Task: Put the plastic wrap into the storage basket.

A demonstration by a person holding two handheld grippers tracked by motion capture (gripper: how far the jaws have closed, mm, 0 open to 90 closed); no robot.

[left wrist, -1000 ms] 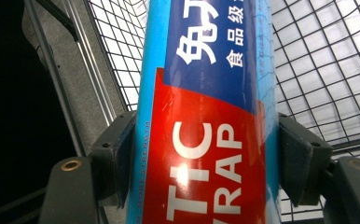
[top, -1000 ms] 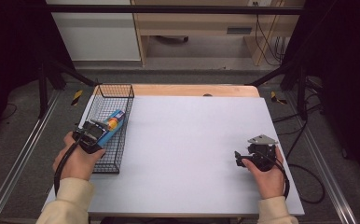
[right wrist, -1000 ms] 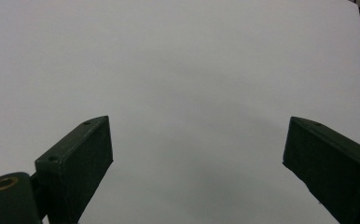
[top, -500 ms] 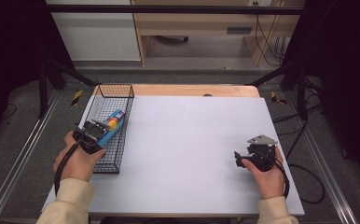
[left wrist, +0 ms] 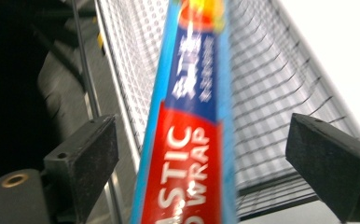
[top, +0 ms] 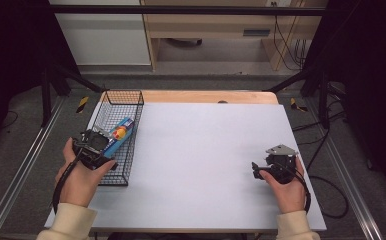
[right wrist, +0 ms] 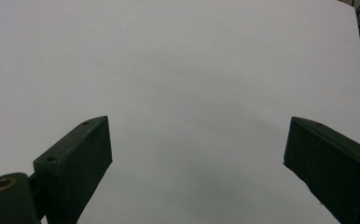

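Observation:
A long blue and red plastic wrap box [top: 120,135] lies slanted in the black wire basket [top: 126,95] at the table's left side. My left gripper [top: 101,141] hovers over the basket's near end, held in the person's left hand. In the left gripper view the box [left wrist: 190,116] runs up between the two jaws of my left gripper [left wrist: 206,140], which stand wide open with gaps on both sides. My right gripper [top: 256,170] rests at the right of the table and points left. It is open [right wrist: 197,140] over bare white tabletop, with nothing between its pads.
The white table surface [top: 206,140] stretches between the two hands. A wooden strip [top: 206,96] runs along its far edge. The basket's mesh wall [left wrist: 271,84] rises just behind the box. Dark stands and cables lie on the floor around the table.

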